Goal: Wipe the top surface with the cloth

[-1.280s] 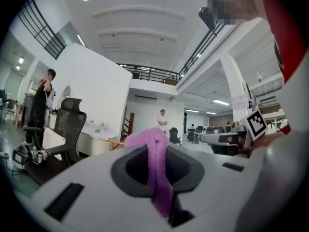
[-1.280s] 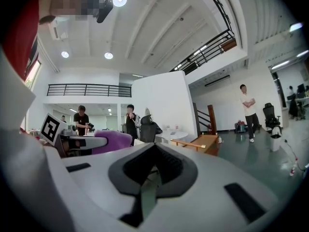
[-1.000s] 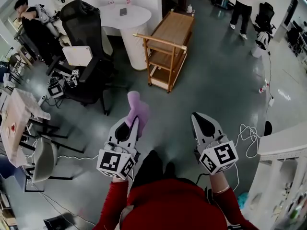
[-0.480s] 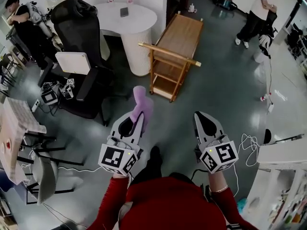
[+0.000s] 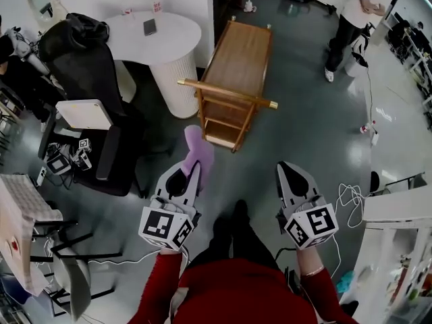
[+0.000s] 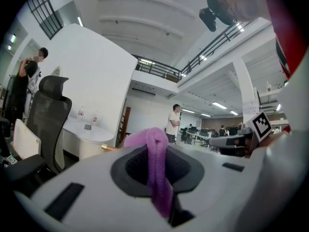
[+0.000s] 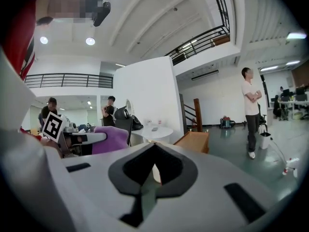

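A purple cloth [image 5: 197, 147] sticks out of my left gripper [image 5: 195, 170], which is shut on it; in the left gripper view the cloth [image 6: 157, 168] hangs folded between the jaws. My right gripper [image 5: 283, 168] is held level beside it, shut and empty. Both are held above the grey floor, short of a wooden cart [image 5: 239, 56] with a flat slatted top and a round push bar [image 5: 226, 93] on its near end. The right gripper view shows the cart [image 7: 193, 141] ahead and the cloth [image 7: 112, 138] at its left.
A white round table [image 5: 152, 32] with a phone and bottles stands left of the cart. A black office chair [image 5: 84, 79] sits further left. A person [image 5: 351, 19] stands at the back right. Cables [image 5: 347, 198] lie on the floor by a white desk [image 5: 401, 204].
The view has advanced toward the cart, which now lies straight ahead of the grippers. Both grippers keep the same pose, and the cloth stays held in the left one.
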### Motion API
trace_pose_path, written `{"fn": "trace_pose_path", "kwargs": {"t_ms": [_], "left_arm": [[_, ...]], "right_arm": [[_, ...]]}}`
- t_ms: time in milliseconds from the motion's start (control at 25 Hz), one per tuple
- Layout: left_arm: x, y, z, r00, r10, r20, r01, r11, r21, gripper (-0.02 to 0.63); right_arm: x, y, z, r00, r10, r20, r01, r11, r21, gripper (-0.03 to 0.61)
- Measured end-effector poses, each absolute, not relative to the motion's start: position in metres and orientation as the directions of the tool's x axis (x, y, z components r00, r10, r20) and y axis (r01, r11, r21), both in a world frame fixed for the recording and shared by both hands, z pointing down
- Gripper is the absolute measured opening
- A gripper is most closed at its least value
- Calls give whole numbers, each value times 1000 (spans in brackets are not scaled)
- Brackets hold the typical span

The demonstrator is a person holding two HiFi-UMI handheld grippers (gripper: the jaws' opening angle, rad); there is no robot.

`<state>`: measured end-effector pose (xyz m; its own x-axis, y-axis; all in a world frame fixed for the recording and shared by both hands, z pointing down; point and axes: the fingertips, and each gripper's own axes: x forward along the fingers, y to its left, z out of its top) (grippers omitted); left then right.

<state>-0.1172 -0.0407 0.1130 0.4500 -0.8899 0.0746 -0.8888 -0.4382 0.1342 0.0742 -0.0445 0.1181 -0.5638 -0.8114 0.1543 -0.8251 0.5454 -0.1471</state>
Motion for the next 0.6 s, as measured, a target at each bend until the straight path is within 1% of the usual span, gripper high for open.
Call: {"fn": "trace_pose_path", "kwargs": {"t_ms": [320,480,600], "left_arm": [[-80,-92,130,509,-857,82,-857,-495,145,48],[-49,-125,150,582,-813,13,-808,-577,117,48],[-30,-154,183,629,-775,-60,-769,-632,98,48]], "right_arm": [[98,-78,160,-551,-805,222,-834,523,-173,5],[110,-104,221,-536,-811,234,-844,505,-179,5],[118,-131,281,-514,-829,222,-858,487,-165,5]]}}
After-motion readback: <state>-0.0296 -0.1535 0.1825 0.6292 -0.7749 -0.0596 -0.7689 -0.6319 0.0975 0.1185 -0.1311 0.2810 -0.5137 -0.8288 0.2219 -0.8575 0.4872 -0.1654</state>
